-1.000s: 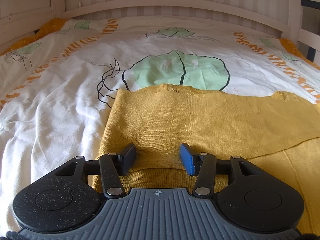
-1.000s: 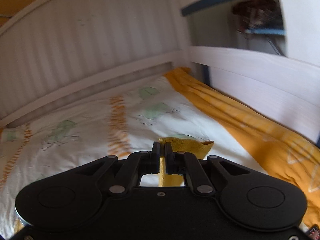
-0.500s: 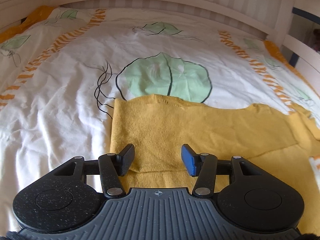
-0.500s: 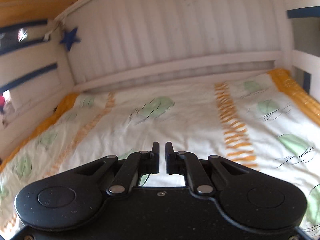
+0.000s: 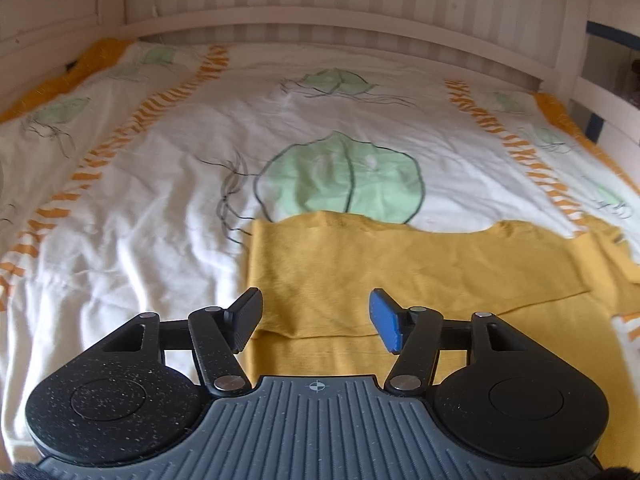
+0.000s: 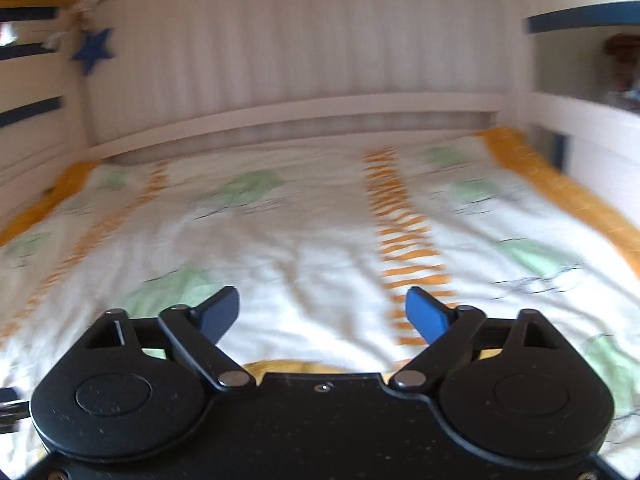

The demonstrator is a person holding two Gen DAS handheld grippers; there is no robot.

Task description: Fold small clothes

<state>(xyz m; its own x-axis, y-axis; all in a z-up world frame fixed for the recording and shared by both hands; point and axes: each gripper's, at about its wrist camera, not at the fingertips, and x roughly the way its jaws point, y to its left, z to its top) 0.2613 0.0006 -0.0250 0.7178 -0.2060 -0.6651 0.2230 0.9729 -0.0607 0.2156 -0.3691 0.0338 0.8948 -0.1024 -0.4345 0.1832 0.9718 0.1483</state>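
Since a second ago: right gripper (image 6: 322,312) no longer pinches a corner of the mustard-yellow knitted garment (image 5: 400,272); its view has swung from the bed's right rail to the middle of the bed, and the left gripper's (image 5: 316,316) view now takes in more of the cloth.
Garment: mustard-yellow knit, lying flat on the bed with one layer folded over another; the fold's lower edge runs across just ahead of the left gripper's fingertips.
Garment versus left gripper: the cloth lies under and ahead of the left gripper, its left edge roughly in line with the left finger; whether the pads touch it cannot be told.
Left gripper state: jaws opening, blue pads apart, nothing pinched between them.
Garment versus right gripper: only a thin yellow strip (image 6: 296,367) shows at the lower edge of the right wrist view, just above the gripper's body and behind its fingertips.
Right gripper state: jaws opening, spread wide, released, with only bedding seen between the pads; this view is blurred.
Bedding: white quilt cover (image 5: 152,220) printed with pale green leaves and orange dashed stripes, orange border at the sides.
Leaf print: large green leaf (image 5: 340,180) just beyond the garment's far edge.
Surround: white slatted wooden bed frame (image 5: 340,16); dark blue star (image 6: 93,49) on the left rail in the right wrist view.
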